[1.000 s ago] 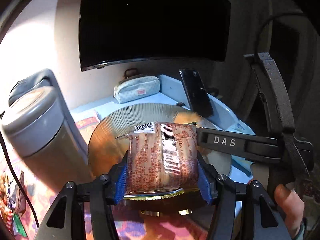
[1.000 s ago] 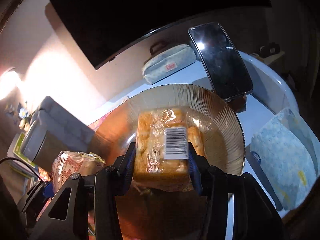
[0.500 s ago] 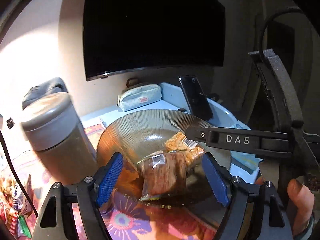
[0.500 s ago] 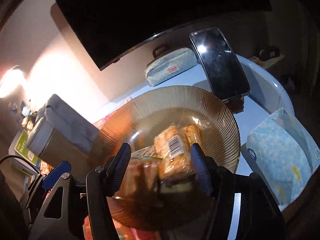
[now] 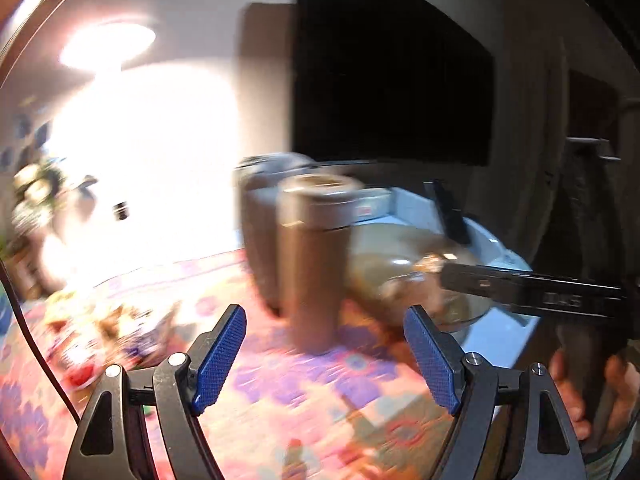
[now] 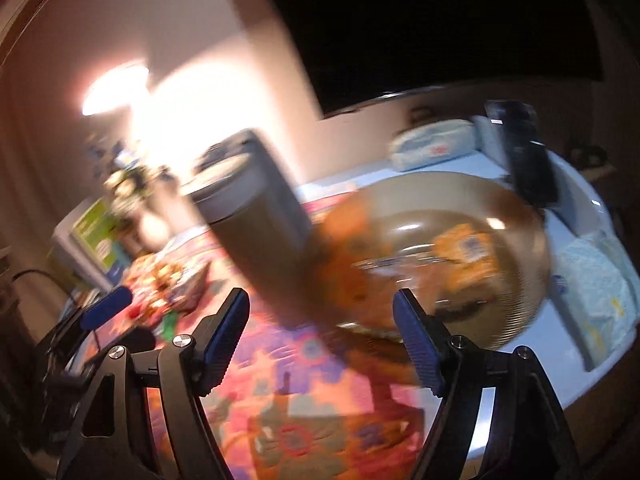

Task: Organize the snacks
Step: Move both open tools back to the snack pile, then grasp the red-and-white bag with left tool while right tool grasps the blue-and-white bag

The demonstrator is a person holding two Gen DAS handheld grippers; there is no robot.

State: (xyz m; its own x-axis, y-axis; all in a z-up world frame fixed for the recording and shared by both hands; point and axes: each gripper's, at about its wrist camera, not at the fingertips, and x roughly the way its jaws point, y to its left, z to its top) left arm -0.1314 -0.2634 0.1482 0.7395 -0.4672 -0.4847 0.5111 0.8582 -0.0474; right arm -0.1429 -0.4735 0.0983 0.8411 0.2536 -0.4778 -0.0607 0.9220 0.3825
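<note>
— What does the right view add?
— A snack packet [image 6: 466, 252] in the bowl [image 6: 516, 296], right of the empty, just-spreading right hand-held gripper [image 6: 322, 334]; blur hides its long axis.
— The left hand-held gripper [image 5: 325, 354]?
— Spread, empty.

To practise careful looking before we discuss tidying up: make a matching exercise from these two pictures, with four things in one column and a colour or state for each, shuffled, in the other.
Things:
1. glass dish
2. tall canister
3. pencil pouch
4. right gripper

Colour or state:
A. grey-brown, standing upright on the flowered cloth
B. jaws apart, nothing between them
C. amber, ribbed, with wrapped snacks lying in it
D. pale blue, lying near the wall under the dark screen

Pairs: 1-C, 2-A, 3-D, 4-B
</note>
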